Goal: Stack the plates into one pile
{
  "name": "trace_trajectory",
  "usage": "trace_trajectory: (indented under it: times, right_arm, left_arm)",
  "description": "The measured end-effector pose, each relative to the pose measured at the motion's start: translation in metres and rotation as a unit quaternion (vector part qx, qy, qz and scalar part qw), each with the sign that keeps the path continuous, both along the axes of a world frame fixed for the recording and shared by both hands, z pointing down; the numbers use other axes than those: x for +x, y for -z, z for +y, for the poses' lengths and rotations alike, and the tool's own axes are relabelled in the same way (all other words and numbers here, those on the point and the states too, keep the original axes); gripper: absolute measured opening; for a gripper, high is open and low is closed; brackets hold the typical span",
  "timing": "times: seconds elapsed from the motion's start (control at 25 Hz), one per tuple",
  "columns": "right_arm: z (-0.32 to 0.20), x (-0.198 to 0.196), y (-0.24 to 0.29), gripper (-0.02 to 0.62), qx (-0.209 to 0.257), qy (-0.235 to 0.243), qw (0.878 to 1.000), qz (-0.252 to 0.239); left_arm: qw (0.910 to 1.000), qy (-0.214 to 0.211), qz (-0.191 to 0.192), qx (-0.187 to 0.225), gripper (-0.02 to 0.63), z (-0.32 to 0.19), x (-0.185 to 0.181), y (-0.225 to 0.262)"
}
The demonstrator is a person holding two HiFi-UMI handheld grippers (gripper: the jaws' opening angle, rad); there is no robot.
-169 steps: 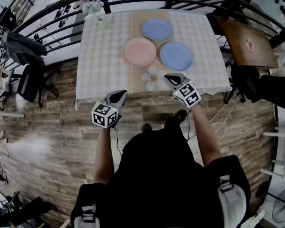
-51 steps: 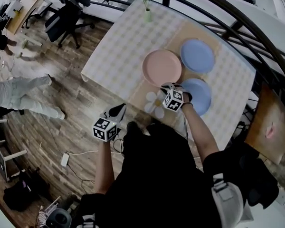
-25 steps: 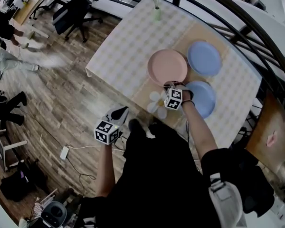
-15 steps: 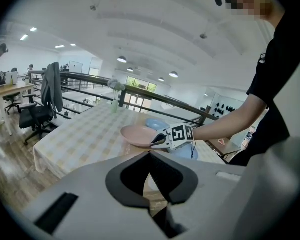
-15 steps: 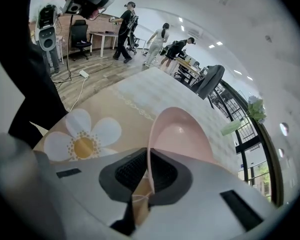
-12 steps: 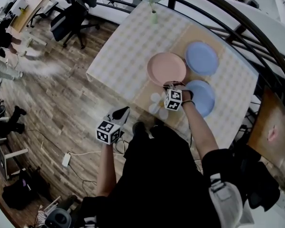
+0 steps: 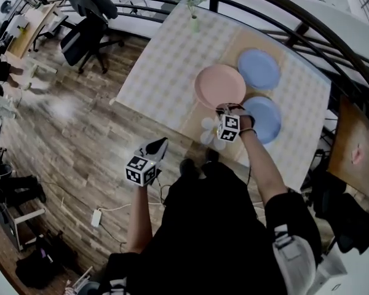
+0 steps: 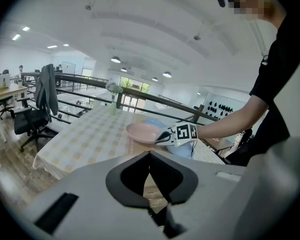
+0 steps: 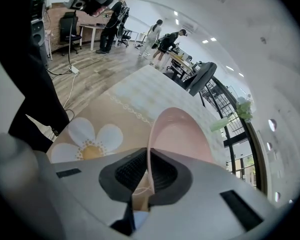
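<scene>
A pink plate [image 7: 220,85] lies mid-table, with one blue plate [image 7: 259,69] behind it and another blue plate [image 7: 264,119] to its right. My right gripper [image 7: 225,109] is shut on the pink plate's near rim. In the right gripper view the pink plate [image 9: 182,134] runs edge-on between the jaws of the right gripper [image 9: 149,170]. My left gripper [image 7: 160,145] hangs over the floor, off the table's front-left edge. In its own view the left gripper [image 8: 149,153] is shut and holds nothing. That view also shows the pink plate [image 8: 141,132] and right gripper [image 8: 163,136].
The table [image 7: 166,60] carries a checked cloth, a flower-shaped coaster [image 7: 208,131] by the near edge and a vase [image 7: 194,18] at the far corner. A curved railing runs behind it. An office chair [image 7: 80,39] stands left, a wooden side table [image 7: 355,147] right.
Since the oldest frame my right gripper has gone from the table's front edge to the pink plate's rim and closed there. The left gripper stays low, off the table.
</scene>
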State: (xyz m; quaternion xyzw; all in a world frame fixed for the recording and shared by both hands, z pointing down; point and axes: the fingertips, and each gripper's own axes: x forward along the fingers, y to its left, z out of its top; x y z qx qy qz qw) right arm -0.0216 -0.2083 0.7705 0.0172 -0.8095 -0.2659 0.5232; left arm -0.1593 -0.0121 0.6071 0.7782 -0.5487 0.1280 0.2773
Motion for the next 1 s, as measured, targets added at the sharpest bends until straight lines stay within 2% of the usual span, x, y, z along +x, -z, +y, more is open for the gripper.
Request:
trace_trajectory:
  times: [0.36,0.64,1.0]
  right_arm:
    - [0.013,0.022,0.019,0.012,0.032,-0.056,0.998,-0.001]
    - [0.023,0.045,0.023,0.014,0.037,-0.117,0.992,-0.004]
    - [0.048,0.076,0.02,0.014,0.047,-0.17,0.984,0.004]
  left_arm:
    - [0.9991,-0.04,0.006,0.014,0.002,0.013,-0.008,0.002]
    - [0.9964,-0.083,0.001,0.015,0.002,0.02,-0.01,0.001]
    - [0.9908,-0.134,0.002,0.019,0.002,0.026,-0.003,-0.002]
